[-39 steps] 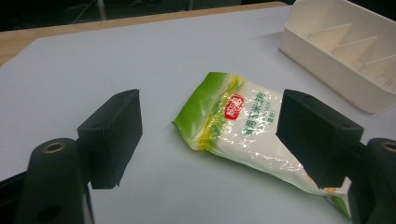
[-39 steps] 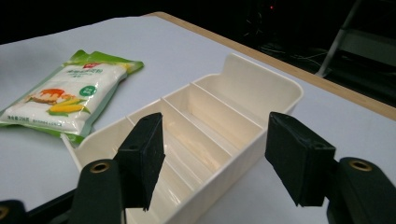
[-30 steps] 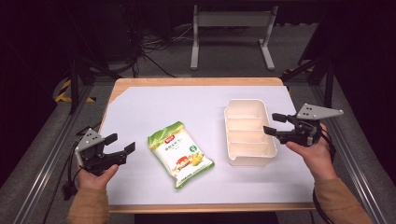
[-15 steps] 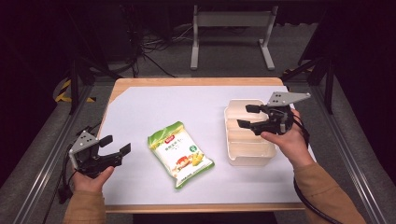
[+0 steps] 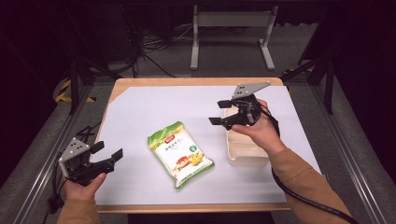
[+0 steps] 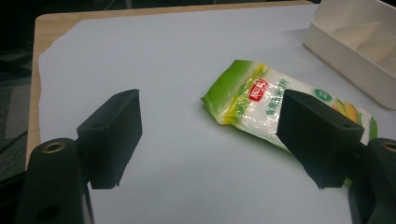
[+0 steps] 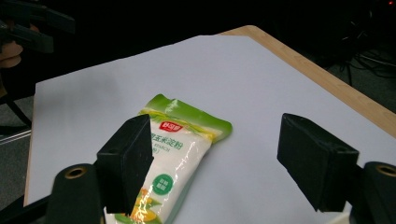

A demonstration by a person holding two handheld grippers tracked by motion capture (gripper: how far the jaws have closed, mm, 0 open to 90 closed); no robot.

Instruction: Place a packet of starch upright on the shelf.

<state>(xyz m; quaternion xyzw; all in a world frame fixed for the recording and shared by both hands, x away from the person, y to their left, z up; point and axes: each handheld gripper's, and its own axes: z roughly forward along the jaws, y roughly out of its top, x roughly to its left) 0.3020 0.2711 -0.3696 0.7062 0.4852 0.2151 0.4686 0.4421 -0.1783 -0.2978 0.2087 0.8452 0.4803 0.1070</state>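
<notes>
A green and white snack bag (image 5: 180, 152) lies flat on the white sheet near the table's middle. It also appears in the left gripper view (image 6: 261, 95) and in the right gripper view (image 7: 175, 149). My left gripper (image 5: 106, 151) hovers open at the table's front left corner, well left of the bag. My right gripper (image 5: 219, 111) stands open above the left edge of a white divided tray (image 5: 245, 154), pointing left toward the bag. Nothing sits between either pair of jaws.
The white sheet (image 5: 154, 109) covers a wooden table (image 5: 140, 82) whose edges show at the back. A metal stand (image 5: 231, 28) and cables lie on the floor behind. The tray's corner (image 6: 355, 51) lies beyond the bag in the left gripper view.
My right gripper has swung left from the tray's right side, across the tray toward the bag. My left gripper has drifted slightly down and left. Both stay open.
</notes>
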